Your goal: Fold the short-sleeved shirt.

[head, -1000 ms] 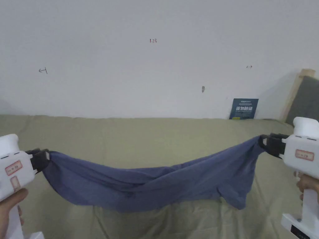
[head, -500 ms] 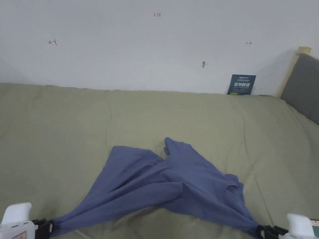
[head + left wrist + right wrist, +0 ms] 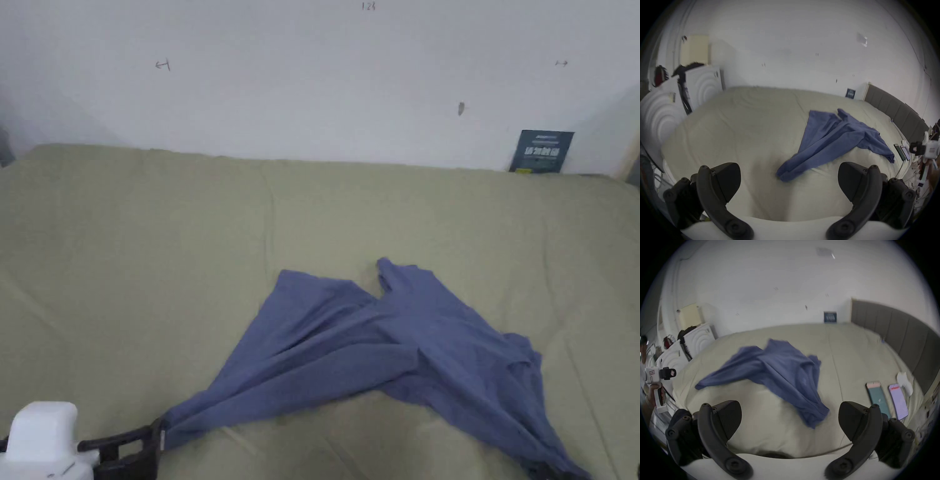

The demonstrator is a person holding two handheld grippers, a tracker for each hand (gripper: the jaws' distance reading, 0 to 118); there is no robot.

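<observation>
Where the white wall (image 3: 312, 94) rises behind it, the bed (image 3: 125, 250), covered in a pale olive sheet, takes up most of the head view and serves as the landmark for all else. On the bed, toward its near edge and right of its middle, lies the blue short-sleeved shirt (image 3: 387, 350), crumpled and unfolded, drawn into two long points that reach toward the near edge, one at the left and one at the right. At the head end of the bed stands a grey padded headboard (image 3: 899, 340), and against the wall at the bed's far edge leans a small dark blue sign (image 3: 541, 150). White panels with ring patterns (image 3: 708, 86) stand beyond the foot end of the bed. Two phones (image 3: 878, 397) lie side by side on the bed near its headboard end, apart from the shirt. The left gripper (image 3: 789, 183) hangs over the near edge of the bed, its jaws spread wide and released, with the shirt's left point just ahead of them and not between them. The right gripper (image 3: 790, 420) is likewise over the near edge, jaws spread and holding nothing, the shirt's right point lying just ahead.
</observation>
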